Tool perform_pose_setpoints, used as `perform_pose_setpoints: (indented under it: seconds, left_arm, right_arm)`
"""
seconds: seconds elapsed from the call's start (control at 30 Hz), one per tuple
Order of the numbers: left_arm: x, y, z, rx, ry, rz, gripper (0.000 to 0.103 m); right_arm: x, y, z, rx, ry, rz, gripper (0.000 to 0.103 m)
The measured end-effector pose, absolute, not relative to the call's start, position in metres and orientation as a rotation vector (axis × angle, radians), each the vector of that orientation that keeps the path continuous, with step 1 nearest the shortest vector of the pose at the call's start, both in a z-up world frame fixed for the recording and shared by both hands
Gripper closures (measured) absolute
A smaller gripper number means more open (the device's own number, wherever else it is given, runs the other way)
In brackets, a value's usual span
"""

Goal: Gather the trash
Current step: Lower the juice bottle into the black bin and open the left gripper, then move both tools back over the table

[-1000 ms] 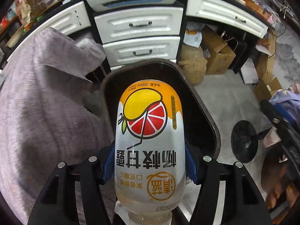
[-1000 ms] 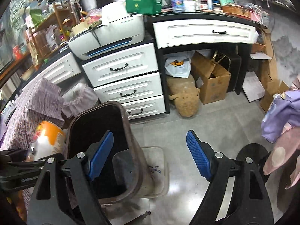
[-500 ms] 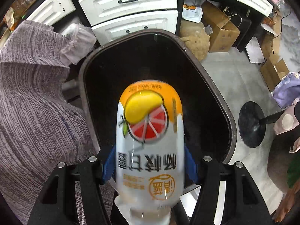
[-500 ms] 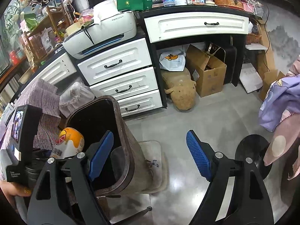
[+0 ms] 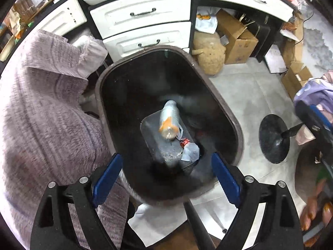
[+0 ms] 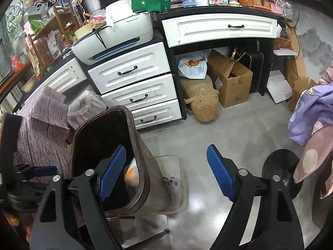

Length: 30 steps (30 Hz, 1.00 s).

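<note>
Released since a second ago, the bottle (image 5: 169, 119) lies inside the bin (image 5: 233, 116) — left claw (image 5: 166, 179) opening, empty; right claw (image 6: 166, 171) wide, empty. Risk: withdrawing carelessly could clip the rim and tip it.

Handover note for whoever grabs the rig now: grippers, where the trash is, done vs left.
Left gripper: over the bin, jaws opening, nothing between the fingers.
Right gripper: open and empty, beside the bin, pointing at the floor.
Bottle: inside the bin, near the bottom, blurred, next to crumpled wrappers.
Done: the bottle is in the bin.
Left: both grippers are free for the next piece. No other loose trash is clearly visible in these views, so look around before moving on.
</note>
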State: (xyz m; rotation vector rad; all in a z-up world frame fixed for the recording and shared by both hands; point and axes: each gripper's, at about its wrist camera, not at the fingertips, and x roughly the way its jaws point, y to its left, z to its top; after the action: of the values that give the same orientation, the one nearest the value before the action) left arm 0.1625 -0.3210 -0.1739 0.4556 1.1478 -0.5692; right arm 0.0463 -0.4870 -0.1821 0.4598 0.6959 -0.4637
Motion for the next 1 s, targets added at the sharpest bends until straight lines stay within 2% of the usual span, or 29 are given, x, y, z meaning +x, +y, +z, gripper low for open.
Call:
perform_pose_setpoints:
  seconds: [0.43,1.0]
  left_arm:
    - [0.118,-0.268,-0.100,0.397,0.944,-0.605,0.012]
    - [0.103,-0.170,-0.069,0.306,0.856,-0.479,0.011]
  right_arm:
    - [0.052,-0.462,-0.168,0.420,0.686,-0.399,0.023]
    - [0.084,-0.367,-0.109,0.233,0.631,-0.117,0.023]
